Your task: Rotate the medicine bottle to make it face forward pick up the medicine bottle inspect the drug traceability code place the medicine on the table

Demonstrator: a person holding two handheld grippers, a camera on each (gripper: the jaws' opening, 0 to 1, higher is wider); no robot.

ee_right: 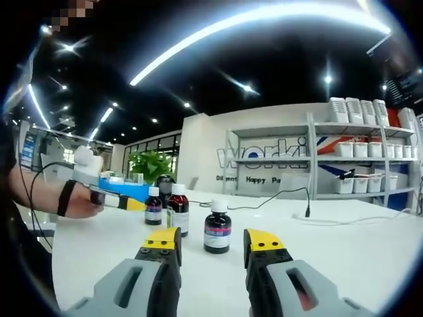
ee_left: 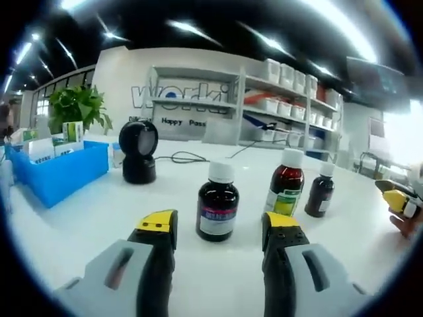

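Three medicine bottles with white caps stand on the white table (ee_left: 99,218). The nearest dark bottle (ee_left: 217,201) has a purple and white label and stands just beyond the gap of my left gripper (ee_left: 219,226), which is open and holds nothing. To its right are a green-labelled bottle (ee_left: 285,190) and a small dark bottle (ee_left: 320,189). In the right gripper view a dark bottle (ee_right: 217,228) stands just ahead of my open right gripper (ee_right: 212,240), with two more bottles (ee_right: 177,210) (ee_right: 153,205) further left. The right gripper's yellow tip (ee_left: 395,200) shows at the left gripper view's right edge.
A black round scanner (ee_left: 138,152) with a cable stands behind the bottles. A blue bin (ee_left: 59,173) of boxes and a green plant (ee_left: 78,105) sit at the left. Shelves with white bins (ee_left: 284,99) line the back wall. A person's hand (ee_right: 78,201) holds the left gripper.
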